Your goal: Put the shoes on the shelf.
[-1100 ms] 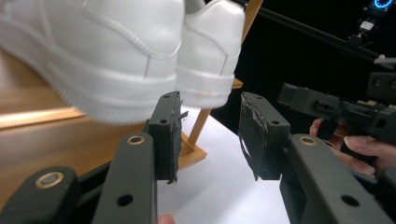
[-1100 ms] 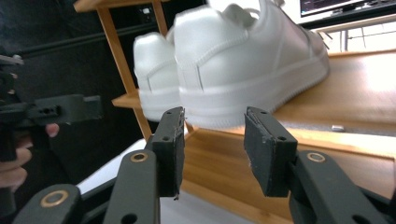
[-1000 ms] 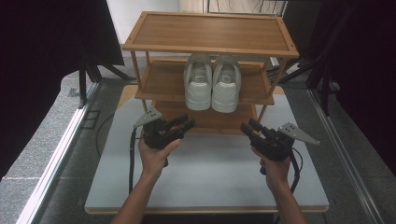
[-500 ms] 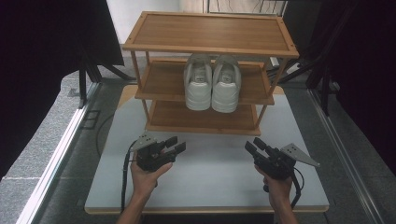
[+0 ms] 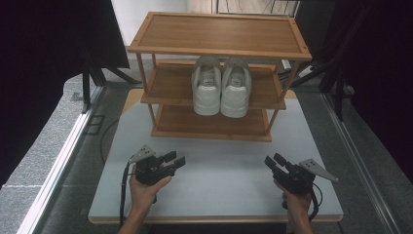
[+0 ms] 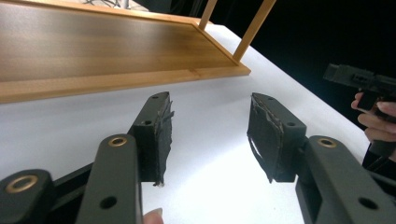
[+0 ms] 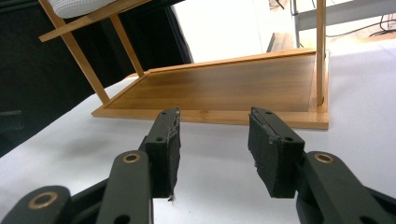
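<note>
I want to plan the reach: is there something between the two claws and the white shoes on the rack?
Nothing visible does. The left claw and right claw hover open over bare white table. The white shoes sit on the rack's middle shelf, its front side open; only the top shelf overhangs them.

A lab-like recording booth: black curtains point(image 5: 44, 53) around a white table point(image 5: 219, 180), cables behind the rack point(image 5: 219, 34).
</note>
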The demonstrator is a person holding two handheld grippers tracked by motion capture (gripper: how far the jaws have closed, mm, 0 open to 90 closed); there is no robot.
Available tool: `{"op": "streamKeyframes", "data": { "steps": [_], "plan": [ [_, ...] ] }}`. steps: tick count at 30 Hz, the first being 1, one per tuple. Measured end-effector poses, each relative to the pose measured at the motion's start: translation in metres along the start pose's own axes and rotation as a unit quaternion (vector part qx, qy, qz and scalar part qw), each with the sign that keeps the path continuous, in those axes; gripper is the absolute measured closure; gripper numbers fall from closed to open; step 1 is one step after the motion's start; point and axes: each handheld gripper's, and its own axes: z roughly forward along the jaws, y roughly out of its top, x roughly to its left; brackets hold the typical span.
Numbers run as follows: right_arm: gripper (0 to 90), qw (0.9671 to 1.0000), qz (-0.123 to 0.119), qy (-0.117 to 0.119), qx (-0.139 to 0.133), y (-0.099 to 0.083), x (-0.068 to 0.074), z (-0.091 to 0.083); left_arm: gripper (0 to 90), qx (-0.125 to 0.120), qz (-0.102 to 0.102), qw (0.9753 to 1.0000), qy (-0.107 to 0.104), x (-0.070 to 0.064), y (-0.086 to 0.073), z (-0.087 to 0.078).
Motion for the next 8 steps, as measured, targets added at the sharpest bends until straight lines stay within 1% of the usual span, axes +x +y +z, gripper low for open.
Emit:
{"op": "streamKeyframes", "data": {
  "steps": [3,5,6,8],
  "plan": [
    [53.0,1.0000,-0.003,-0.001,0.000,0.000,-0.002,-0.001,47.8,-0.001,-0.005,1.0000,0.004,0.004,0.000,0.000],
    [51.3,1.0000,-0.003,-0.003,-0.001,0.000,-0.003,-0.002,46.7,-0.001,-0.012,0.9999,0.008,0.008,0.000,0.000],
    [50.0,1.0000,-0.003,-0.007,0.000,0.000,-0.004,-0.003,45.9,-0.001,-0.014,0.9998,0.011,0.010,0.000,0.000],
    [47.2,0.9999,-0.001,-0.017,0.003,0.000,-0.007,-0.004,43.9,0.009,-0.017,0.9995,0.023,0.016,-0.001,0.001]
  ]
}}
